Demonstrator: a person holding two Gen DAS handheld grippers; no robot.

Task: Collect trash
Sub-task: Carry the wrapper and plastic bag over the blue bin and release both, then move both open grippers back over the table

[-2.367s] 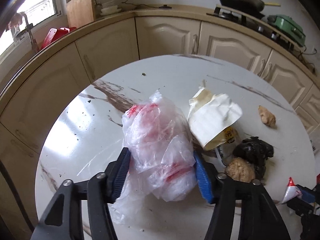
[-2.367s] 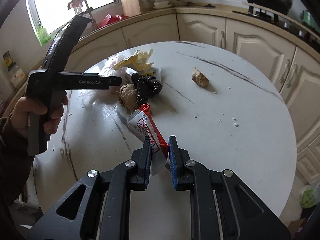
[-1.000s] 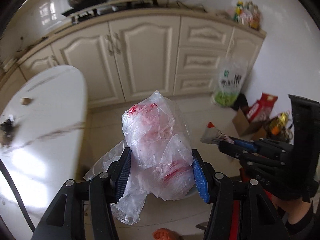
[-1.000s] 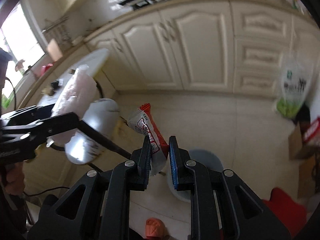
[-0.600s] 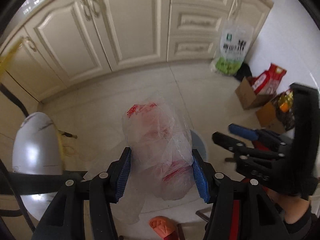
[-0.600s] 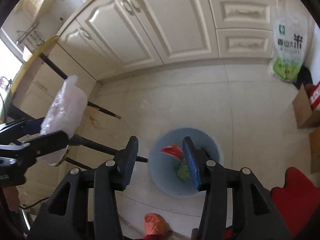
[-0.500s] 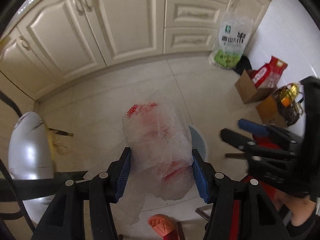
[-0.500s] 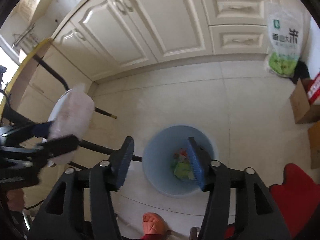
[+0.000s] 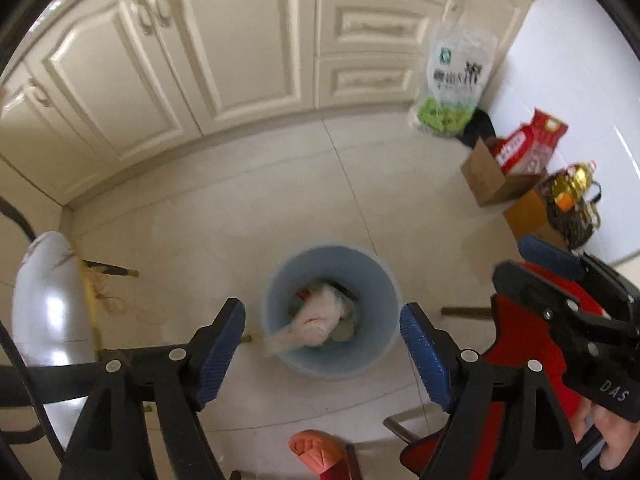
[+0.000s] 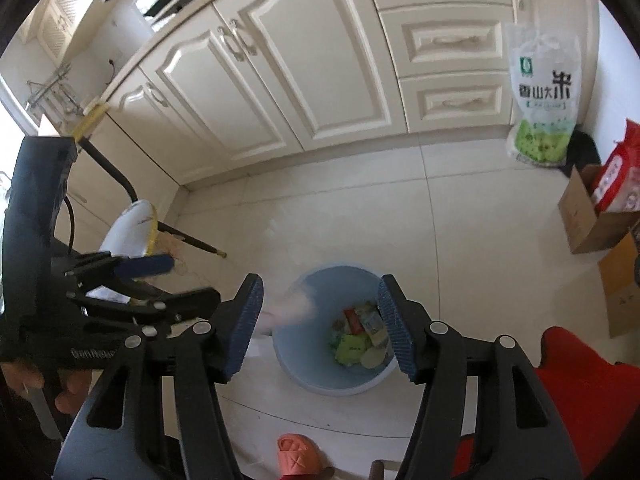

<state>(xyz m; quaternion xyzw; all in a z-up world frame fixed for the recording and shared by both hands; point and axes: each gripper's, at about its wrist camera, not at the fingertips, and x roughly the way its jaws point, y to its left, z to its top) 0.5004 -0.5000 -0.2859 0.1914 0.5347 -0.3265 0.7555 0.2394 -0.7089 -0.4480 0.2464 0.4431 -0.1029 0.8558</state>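
A light blue trash bin (image 9: 276, 344) stands on the tiled floor below both grippers; it also shows in the right wrist view (image 10: 304, 376). The clear plastic bag with red print (image 9: 316, 322) is falling, blurred, at the bin's left rim; the right wrist view shows it as a pale blur (image 10: 288, 308). Wrappers (image 10: 360, 340) lie in the bin. My left gripper (image 9: 322, 354) is open and empty above the bin. My right gripper (image 10: 320, 328) is open and empty above the bin too, and shows at the right of the left wrist view (image 9: 536, 260).
Cream cabinets (image 9: 224, 48) run along the back. A rice bag (image 10: 544, 96) and cardboard boxes (image 9: 492, 176) stand at the right wall. An orange slipper (image 9: 316, 450) and something red (image 10: 576, 400) lie near the bin. The round table's edge (image 9: 44, 304) is at left.
My left gripper has opened and let go of the plastic bag, which drops into the bin. My right gripper earlier opened and dropped the red snack wrapper there. Both views have shifted slightly.
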